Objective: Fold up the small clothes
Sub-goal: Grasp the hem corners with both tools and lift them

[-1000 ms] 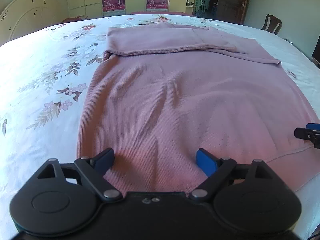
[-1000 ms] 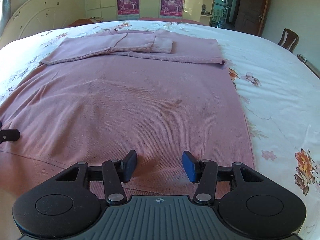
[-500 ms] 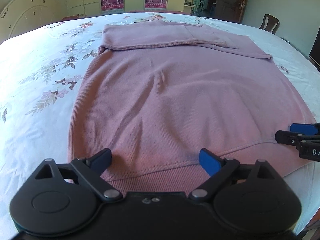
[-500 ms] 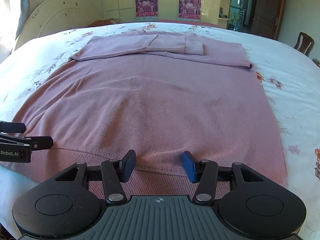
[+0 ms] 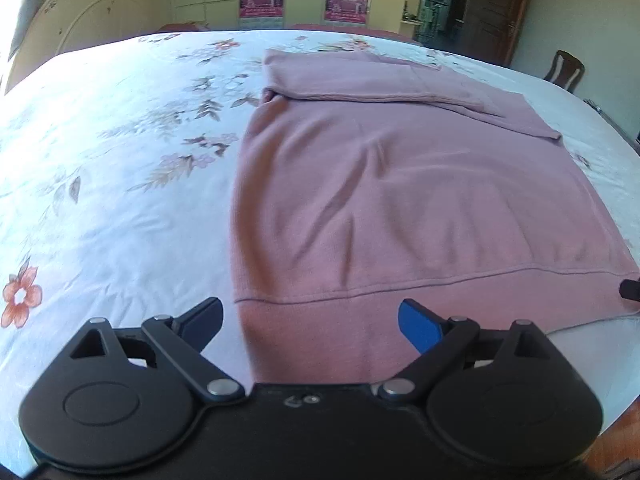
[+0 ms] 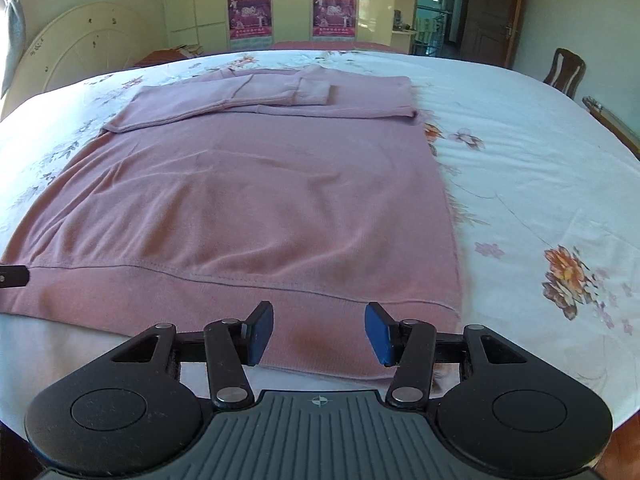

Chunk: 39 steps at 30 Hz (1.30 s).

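I'm looking at a pink sweater lying flat on the floral bedsheet, its long axis running away from me, ribbed hem nearest and folded-in sleeves at the far end. My left gripper is hovering over the hem's left corner, jaws wide apart and just opening further, nothing clamped. My right gripper is standing half apart over the hem, gripping nothing. The wall posters are too blurred to read.

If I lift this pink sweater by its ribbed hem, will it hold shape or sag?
The pink sweater will likely sag: soft wrinkles suggest limp knit. The ribbed hem looks thicker, probably easier to grip. The folded sleeves may slide open.
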Available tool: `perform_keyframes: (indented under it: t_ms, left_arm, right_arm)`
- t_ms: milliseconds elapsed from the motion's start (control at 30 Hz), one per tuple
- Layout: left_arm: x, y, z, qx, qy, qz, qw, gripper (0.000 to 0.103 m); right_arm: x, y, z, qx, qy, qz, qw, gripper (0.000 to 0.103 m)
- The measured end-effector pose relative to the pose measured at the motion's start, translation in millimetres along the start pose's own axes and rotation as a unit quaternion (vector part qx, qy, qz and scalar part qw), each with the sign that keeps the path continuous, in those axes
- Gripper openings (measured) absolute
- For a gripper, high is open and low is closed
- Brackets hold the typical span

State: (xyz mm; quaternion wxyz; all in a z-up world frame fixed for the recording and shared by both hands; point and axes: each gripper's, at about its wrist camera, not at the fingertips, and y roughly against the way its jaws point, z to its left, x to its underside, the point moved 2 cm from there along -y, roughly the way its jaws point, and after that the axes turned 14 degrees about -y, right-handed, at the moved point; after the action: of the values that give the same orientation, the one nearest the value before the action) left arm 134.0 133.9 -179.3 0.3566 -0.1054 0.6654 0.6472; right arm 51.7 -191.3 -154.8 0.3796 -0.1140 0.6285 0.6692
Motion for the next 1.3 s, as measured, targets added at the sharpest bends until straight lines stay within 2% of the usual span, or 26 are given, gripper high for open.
perform_keyframes:
  t_ms: [33, 100, 167, 267, 333, 367, 400, 433, 467, 500, 600, 633, 667, 700, 733, 1000, 1300]
  left_arm:
    - [2.4, -1.1, 6.4, -0.002, 0.014, 0.006, 0.9999, 0.096]
    - [6.8, -4.6, 15.2, -0.004, 0.038, 0.018, 0.9991, 0.096]
    - [10.4, -9.2, 19.9, 0.002, 0.054, 0.027, 0.9982, 0.096]
    - [12.3, -11.2, 17.0, 0.010, 0.045, 0.023, 0.9987, 0.093]
    - [13.7, -11.8, 15.6, 0.023, 0.051, 0.017, 0.9983, 0.086]
    - [14.2, -11.5, 14.7, 0.026, 0.051, 0.012, 0.9983, 0.083]
    - [14.3, -11.2, 13.7, 0.031, 0.051, 0.007, 0.9982, 0.073]
    - [14.6, -10.8, 13.2, 0.038, 0.054, 0.002, 0.9978, 0.061]
    - [14.5, -10.6, 13.3, 0.047, 0.059, -0.001, 0.9972, 0.054]
    - [14.2, -10.5, 13.4, 0.052, 0.062, -0.001, 0.9967, 0.044]
    - [11.2, -12.1, 12.7, 0.065, 0.064, 0.001, 0.9958, 0.033]
    - [9.9, -12.8, 12.2, 0.072, 0.064, 0.002, 0.9953, 0.026]
    - [8.1, -14.1, 12.4, 0.081, 0.065, 0.005, 0.9946, 0.021]
    - [6.2, -15.0, 12.2, 0.091, 0.066, 0.007, 0.9937, 0.012]
    - [3.4, -15.3, 11.9, 0.099, 0.066, 0.007, 0.9929, 0.010]
    - [-40.3, 8.1, 9.1, 0.113, 0.034, -0.077, 0.9900, 0.009]
    - [-104.8, 7.0, 19.8, 0.085, 0.033, -0.151, 0.9843, 0.009]
  right_arm:
    - [-1.2, 0.9, -7.3, 0.007, -0.011, -0.001, 1.000, 0.067]
    - [-3.7, 3.4, -19.2, 0.018, -0.030, -0.011, 0.999, 0.090]
    - [-5.8, 4.0, -27.5, 0.024, -0.036, -0.013, 0.999, 0.090]
    - [-5.6, -4.0, -36.2, 0.040, -0.043, -0.003, 0.998, 0.090]
    - [-3.6, -9.8, -42.5, 0.033, -0.063, 0.013, 0.997, 0.089]
    - [-1.9, -12.0, -46.3, 0.024, -0.078, 0.021, 0.996, 0.084]
    - [-0.1, -13.6, -48.3, 0.014, -0.089, 0.028, 0.996, 0.066]
    - [1.1, -13.4, -49.2, 0.009, -0.098, 0.028, 0.995, 0.057]
    - [1.3, -12.1, -48.3, 0.006, -0.101, 0.027, 0.994, 0.053]
    - [1.1, -11.7, -46.9, 0.001, -0.104, 0.029, 0.994, 0.043]
    - [0.2, -11.5, -42.9, -0.001, -0.108, 0.036, 0.993, 0.041]
    - [0.0, -11.5, -41.5, -0.001, -0.107, 0.037, 0.994, 0.037]
    - [-0.3, -11.8, -40.5, -0.005, -0.106, 0.039, 0.994, 0.031]
    - [-0.7, -12.0, -40.1, -0.014, -0.111, 0.042, 0.993, 0.013]
    - [-1.7, -11.3, -39.2, -0.024, -0.119, 0.043, 0.992, 0.009]
    - [-27.4, 10.1, -27.4, -0.057, -0.112, -0.003, 0.992, 0.009]
    - [-98.3, 12.2, -14.2, -0.087, -0.092, -0.071, 0.989, 0.009]
